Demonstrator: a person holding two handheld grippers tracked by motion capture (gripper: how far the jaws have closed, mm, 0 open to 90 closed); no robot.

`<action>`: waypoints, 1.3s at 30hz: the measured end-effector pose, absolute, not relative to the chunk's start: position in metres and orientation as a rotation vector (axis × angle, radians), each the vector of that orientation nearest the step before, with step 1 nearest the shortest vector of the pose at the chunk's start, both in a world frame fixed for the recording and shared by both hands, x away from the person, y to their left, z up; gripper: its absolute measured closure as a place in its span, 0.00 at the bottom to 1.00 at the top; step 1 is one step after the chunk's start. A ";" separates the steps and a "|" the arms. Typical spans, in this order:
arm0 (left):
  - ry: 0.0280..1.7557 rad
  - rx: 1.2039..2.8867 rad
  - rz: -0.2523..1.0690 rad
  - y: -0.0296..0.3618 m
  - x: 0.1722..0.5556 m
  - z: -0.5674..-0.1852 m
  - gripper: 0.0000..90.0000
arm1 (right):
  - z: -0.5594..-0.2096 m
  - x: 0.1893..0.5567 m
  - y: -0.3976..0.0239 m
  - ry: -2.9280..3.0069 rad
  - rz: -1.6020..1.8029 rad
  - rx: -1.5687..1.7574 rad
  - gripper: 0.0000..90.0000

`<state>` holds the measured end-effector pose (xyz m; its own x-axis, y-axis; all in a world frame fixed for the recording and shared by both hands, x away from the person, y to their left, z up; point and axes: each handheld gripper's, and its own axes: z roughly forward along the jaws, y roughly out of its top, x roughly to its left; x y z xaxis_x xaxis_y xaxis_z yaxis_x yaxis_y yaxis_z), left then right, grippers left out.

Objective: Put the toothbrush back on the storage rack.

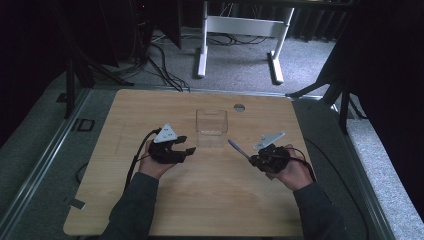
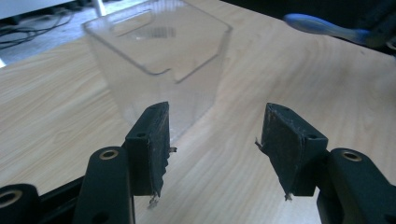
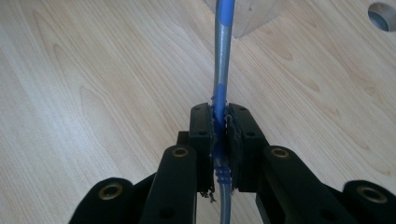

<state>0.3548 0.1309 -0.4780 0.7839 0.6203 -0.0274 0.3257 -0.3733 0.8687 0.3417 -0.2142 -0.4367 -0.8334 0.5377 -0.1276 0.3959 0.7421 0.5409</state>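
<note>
Pale wooden table (image 1: 210, 200) on grey carpet, dark curtains around. Clear box (image 1: 211, 121) sits mid-table. Right gripper (image 3: 219, 122) clamps a blue-grey pen (image 3: 222, 51) just right of the box; left gripper (image 2: 212, 140), jaws apart, hovers near its left.

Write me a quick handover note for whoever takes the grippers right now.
Right gripper: shut on the blue-and-grey pen, held above the table, tip pointing toward the clear box.
Left gripper: open, holding nothing, aimed at the box just ahead of it.
Box: upright near the table's middle, looks empty.
Done: pen picked up.
Left, probably: steady the box with the left gripper and drop the pen in.
</note>
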 end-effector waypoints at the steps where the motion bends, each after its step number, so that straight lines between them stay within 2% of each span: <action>1: 0.697 1.994 0.375 0.130 0.354 -0.477 0.47 | -0.436 0.341 -0.213 2.672 0.742 0.720 0.90; 20: 0.529 2.061 0.252 0.110 0.348 -0.472 0.49 | -0.432 0.335 -0.208 2.702 0.760 0.571 0.90; 39: 0.440 2.047 0.113 0.103 0.348 -0.474 0.51 | -0.431 0.327 -0.203 2.728 0.787 0.463 0.90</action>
